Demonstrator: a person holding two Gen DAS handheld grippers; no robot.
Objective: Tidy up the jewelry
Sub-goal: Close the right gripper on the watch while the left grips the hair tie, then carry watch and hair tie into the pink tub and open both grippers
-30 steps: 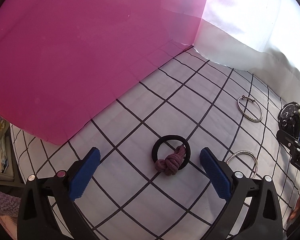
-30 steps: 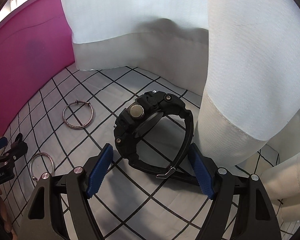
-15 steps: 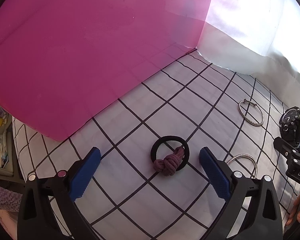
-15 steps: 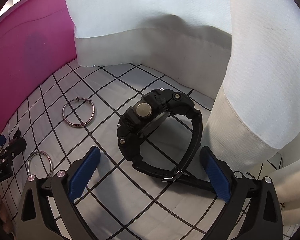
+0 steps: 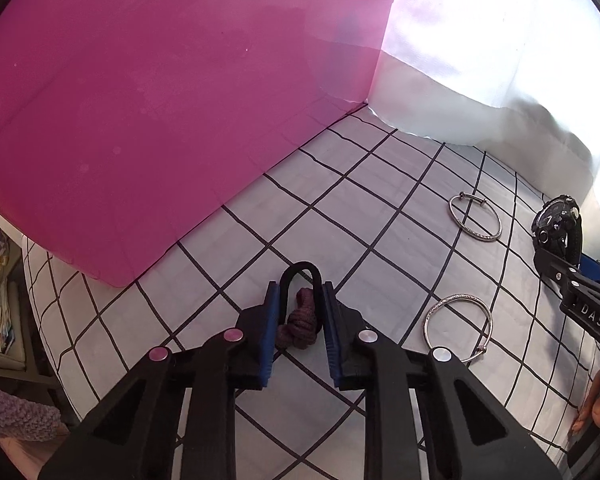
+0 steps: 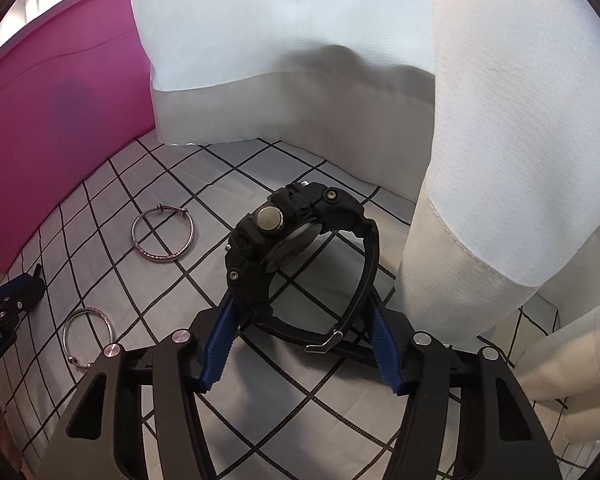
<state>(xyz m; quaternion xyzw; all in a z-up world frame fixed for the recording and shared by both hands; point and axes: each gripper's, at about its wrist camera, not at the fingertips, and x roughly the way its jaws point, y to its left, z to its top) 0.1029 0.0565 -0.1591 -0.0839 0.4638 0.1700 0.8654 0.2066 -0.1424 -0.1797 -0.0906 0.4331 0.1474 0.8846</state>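
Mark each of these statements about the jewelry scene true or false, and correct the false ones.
1. The left gripper is shut on the black hair tie. True.
2. The right gripper grips a silver bangle. False: its fingers close on the black watch.
3. Two silver bangles lie on the checked cloth. True: the far bangle and the near bangle.
4. The watch lies flat, face up. False: it stands on its strap, with the face turned sideways.
5. The hair tie carries a green bow. False: it carries a purplish knot.
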